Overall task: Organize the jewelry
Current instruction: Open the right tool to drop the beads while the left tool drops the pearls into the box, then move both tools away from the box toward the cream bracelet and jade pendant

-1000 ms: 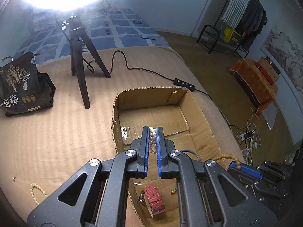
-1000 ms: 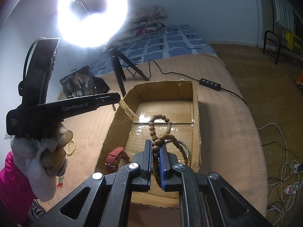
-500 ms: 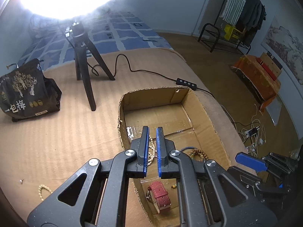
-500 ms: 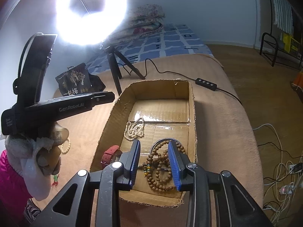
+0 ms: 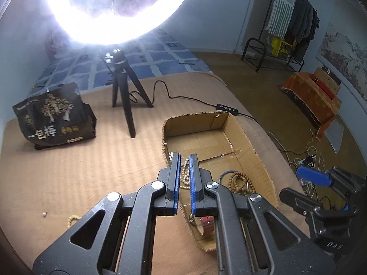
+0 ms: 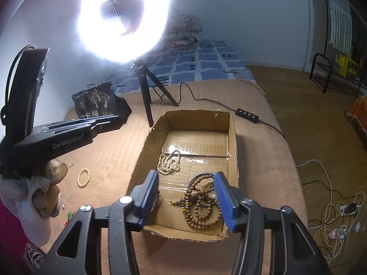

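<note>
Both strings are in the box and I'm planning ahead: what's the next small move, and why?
Probably swing the left gripper left toward the pale bead bracelet on the bedspread. It lies outside the cardboard box, while the wooden beads and pearl strand lie inside; both grippers look empty.

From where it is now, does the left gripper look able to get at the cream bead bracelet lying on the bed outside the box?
Probably yes. The cream bead bracelet lies alone on the bed cover, left of the cardboard box, nothing over it. The left gripper is empty and nearby.
</note>
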Available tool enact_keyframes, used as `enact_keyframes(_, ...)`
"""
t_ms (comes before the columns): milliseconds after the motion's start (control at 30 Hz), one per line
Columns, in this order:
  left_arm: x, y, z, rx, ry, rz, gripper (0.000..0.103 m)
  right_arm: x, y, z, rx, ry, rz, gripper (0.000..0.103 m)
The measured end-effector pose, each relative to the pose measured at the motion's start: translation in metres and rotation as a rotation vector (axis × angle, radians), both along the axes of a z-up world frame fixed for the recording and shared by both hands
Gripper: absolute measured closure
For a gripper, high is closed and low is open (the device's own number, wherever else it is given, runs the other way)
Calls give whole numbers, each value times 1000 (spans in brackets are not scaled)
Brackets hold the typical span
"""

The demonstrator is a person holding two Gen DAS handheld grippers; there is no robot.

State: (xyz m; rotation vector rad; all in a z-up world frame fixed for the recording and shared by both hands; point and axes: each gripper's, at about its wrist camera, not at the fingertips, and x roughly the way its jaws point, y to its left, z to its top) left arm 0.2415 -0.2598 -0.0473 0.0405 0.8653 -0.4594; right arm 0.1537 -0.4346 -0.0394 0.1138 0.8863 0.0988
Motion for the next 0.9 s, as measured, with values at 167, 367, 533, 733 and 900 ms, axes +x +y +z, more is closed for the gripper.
enact_keyframes(167, -17, 20, 15, -1, -30, 10, 98, -10, 9, 15, -25, -32, -6, 28)
enact_keyframes(367, -41, 46, 31, -1, -68, 23, 98, -22, 21, 34, -50, -75, -10, 18)
enact_keyframes(533, -58, 67, 42, -4, -93, 37, 97, -32, 33, 46, -75, -107, -6, 13)
enact_keyframes(733, -84, 95, 53, -3, -143, 58, 70, -43, 52, 57, -115, -140, 5, 11)
enact_keyframes(900, -102, 117, 55, 4, -162, 68, 69, -54, 71, 61, -149, -180, 11, 1)
